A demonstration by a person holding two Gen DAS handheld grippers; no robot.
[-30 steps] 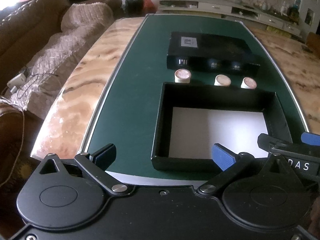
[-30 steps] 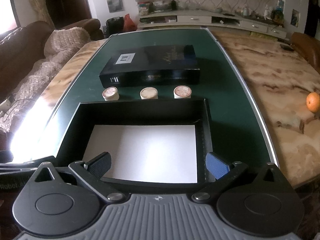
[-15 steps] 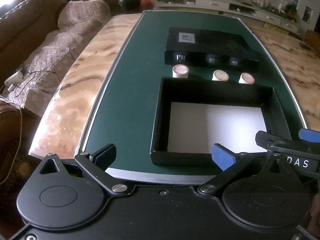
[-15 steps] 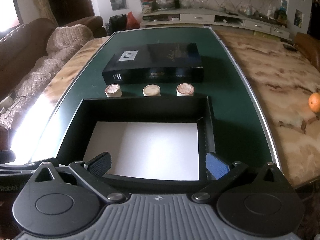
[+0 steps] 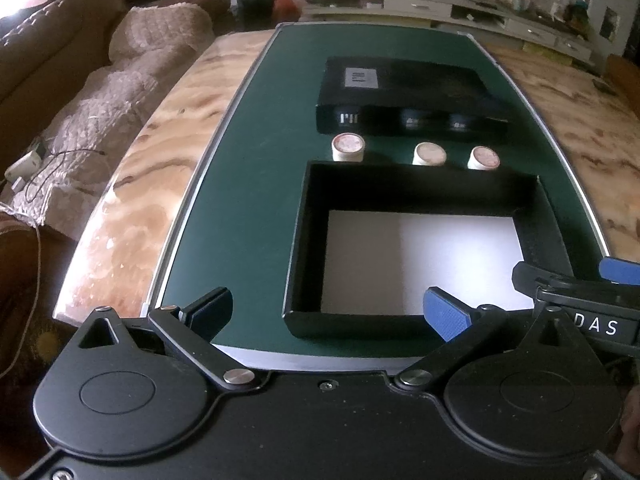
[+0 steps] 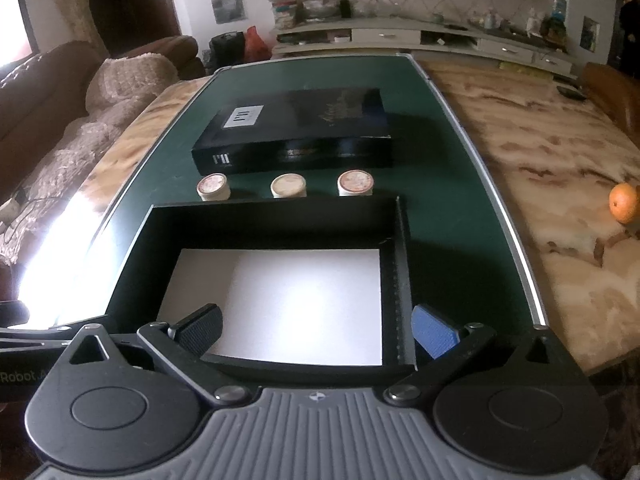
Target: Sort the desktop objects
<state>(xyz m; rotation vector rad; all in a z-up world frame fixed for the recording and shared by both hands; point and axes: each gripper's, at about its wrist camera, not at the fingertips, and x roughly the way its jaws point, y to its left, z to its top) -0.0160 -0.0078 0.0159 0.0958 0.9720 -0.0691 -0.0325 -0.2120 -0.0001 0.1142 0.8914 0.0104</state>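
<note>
In the left wrist view, the left gripper point(image 5: 328, 312) fills the bottom of the frame with its jaws wide apart and nothing between them, hanging over the near edge of the dark green mat point(image 5: 256, 184) that covers the middle of the marbled brown stone desk point(image 5: 160, 168). At centre right sits the open black box with a white floor point(image 5: 420, 260), empty inside. Just beyond its far wall stand three small white cylindrical pots with pinkish lids point(image 5: 429, 154) in a row, apart from one another. Behind them, in the upper centre, lies the closed flat black box with a white label point(image 5: 404, 96).

In the right wrist view, the right gripper point(image 6: 316, 330) hangs low in the frame over the near wall of the open box, jaws spread wide and holding nothing. An orange fruit point(image 6: 624, 202) rests on the desk at the right edge.
</note>
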